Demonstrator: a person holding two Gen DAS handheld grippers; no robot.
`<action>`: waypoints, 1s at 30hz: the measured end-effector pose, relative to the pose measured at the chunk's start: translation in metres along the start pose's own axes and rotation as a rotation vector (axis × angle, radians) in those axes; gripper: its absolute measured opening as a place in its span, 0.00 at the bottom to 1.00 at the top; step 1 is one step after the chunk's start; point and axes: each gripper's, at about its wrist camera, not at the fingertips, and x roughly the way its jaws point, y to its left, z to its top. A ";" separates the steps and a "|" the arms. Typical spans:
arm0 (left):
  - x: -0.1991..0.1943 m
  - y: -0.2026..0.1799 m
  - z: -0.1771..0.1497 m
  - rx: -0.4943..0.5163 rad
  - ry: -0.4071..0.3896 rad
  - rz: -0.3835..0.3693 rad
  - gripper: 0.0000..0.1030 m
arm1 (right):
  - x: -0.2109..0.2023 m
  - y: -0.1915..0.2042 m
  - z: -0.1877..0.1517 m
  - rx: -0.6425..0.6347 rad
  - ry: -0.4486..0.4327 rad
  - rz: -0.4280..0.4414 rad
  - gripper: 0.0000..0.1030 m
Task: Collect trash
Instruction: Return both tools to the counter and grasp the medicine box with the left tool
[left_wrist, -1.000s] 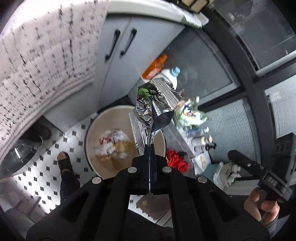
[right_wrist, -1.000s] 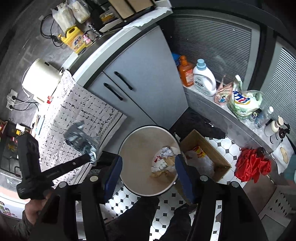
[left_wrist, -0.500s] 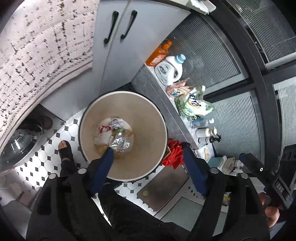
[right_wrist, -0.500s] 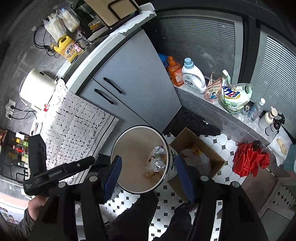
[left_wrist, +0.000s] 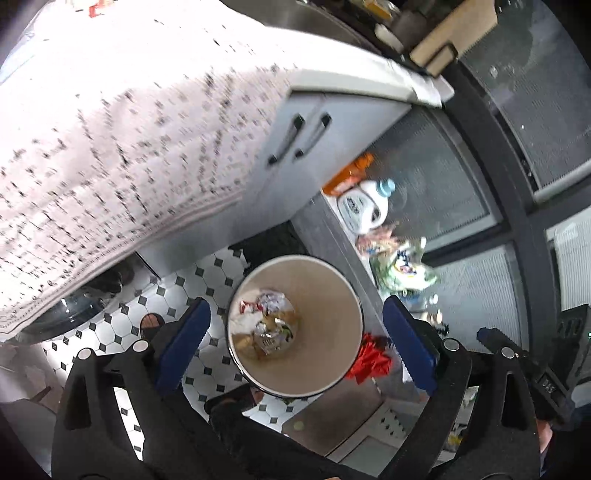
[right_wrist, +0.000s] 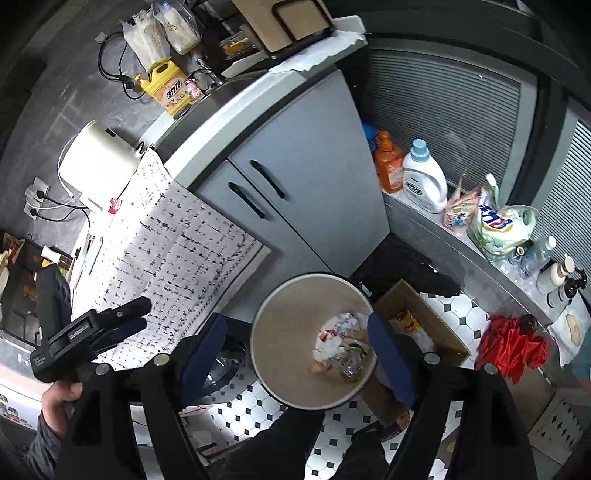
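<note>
While both grippers' fingers (left_wrist: 404, 347) spread empty, the bin (right_wrist: 291, 384) stands on checkered floor tiles (right_wrist: 454, 314) beside grey cabinets (right_wrist: 306, 184).

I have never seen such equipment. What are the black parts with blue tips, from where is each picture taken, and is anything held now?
No robot is here: a person holds a two-finger tool in each hand, with a camera on each looking along its fingers. One picture is from the left gripper, the other from the right gripper; the blue parts are finger pads. Both look down at a round trash bin on a tiled floor, with crumpled trash inside. Both sets of jaws are opening, and nothing is between them. A cardboard box stands beside the bin.
</note>
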 end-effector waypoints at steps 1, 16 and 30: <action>-0.005 0.003 0.004 0.000 -0.013 -0.002 0.91 | 0.001 0.006 0.003 -0.002 -0.005 0.003 0.81; -0.090 0.113 0.082 -0.115 -0.234 0.039 0.93 | 0.046 0.147 0.066 -0.161 -0.052 0.043 0.90; -0.143 0.213 0.155 -0.132 -0.398 0.097 0.93 | 0.092 0.265 0.104 -0.247 -0.052 0.073 0.90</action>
